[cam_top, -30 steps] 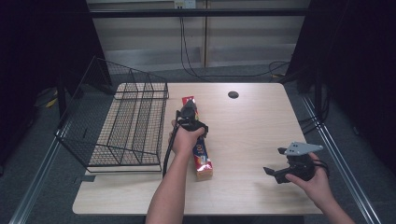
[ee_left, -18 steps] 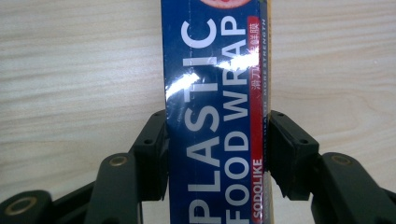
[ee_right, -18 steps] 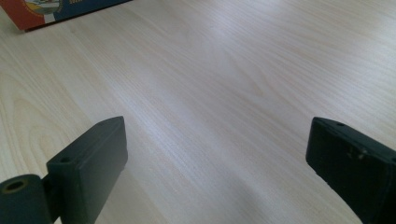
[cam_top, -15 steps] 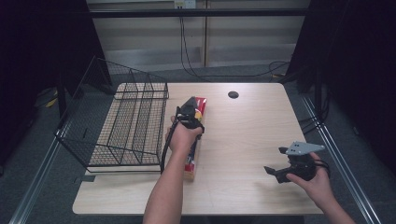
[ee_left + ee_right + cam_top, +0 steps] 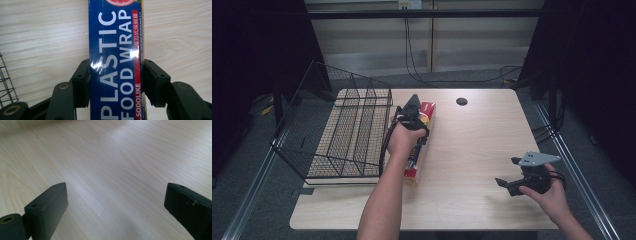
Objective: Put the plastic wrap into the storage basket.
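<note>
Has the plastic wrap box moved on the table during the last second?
Yes. The plastic wrap box swung and shifted left toward the wire basket, now lying almost parallel beside its edge.

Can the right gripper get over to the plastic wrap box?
Probably yes. The right gripper is open and only bare table lies between it and the plastic wrap box, though the left gripper already clamps that box.

In the left gripper view the plastic wrap box [image 5: 116, 60] runs off the top and bottom edges, its small red side lettering too fine to read, while in the high view the hand [image 5: 403, 137] hides the box's middle
</note>
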A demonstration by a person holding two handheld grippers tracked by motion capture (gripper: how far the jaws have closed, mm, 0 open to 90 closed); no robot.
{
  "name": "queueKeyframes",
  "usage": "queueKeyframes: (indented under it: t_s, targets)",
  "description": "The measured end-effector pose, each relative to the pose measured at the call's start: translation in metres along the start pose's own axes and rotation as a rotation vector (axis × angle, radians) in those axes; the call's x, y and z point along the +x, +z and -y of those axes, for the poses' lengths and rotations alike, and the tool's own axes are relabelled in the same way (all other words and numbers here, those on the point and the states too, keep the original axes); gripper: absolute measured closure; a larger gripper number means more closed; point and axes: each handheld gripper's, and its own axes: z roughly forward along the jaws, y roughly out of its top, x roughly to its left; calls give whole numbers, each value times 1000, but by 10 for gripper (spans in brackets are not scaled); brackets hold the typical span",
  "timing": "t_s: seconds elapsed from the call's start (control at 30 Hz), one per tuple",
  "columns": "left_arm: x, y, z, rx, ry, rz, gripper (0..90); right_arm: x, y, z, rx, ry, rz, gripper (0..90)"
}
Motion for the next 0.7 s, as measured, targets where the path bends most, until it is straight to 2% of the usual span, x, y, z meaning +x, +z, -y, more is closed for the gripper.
queueKeyframes:
  t_s: [0.07,0.13,0.2,0.27,0.3,0.4,0.5,0.63,0.7]
  targets:
    - [1,-6,-1,-1,11,-6,466,0,0,0,-3,2,-2,49]
    - [2,-11,-2,-2,14,-9,465,0,1,-1,-4,1,-2,46]
    - [2,-16,-2,-2,-1,-13,465,1,1,0,-2,-1,-5,44]
    - [5,-21,-3,-3,15,-17,465,1,2,0,-8,-5,-13,39]
    - [5,-23,-3,-3,4,-13,465,1,1,-1,-9,-5,-11,36]
    - [7,-30,-3,-5,15,-27,465,0,1,-1,-16,-4,-19,28]
    - [7,-36,-4,-5,7,-20,465,1,1,-1,-25,-5,-26,18]
    - [7,-43,-5,-10,18,-34,465,0,1,0,-37,2,-46,15]
    - [8,-47,-5,-10,15,-22,465,0,1,0,-35,5,-48,15]
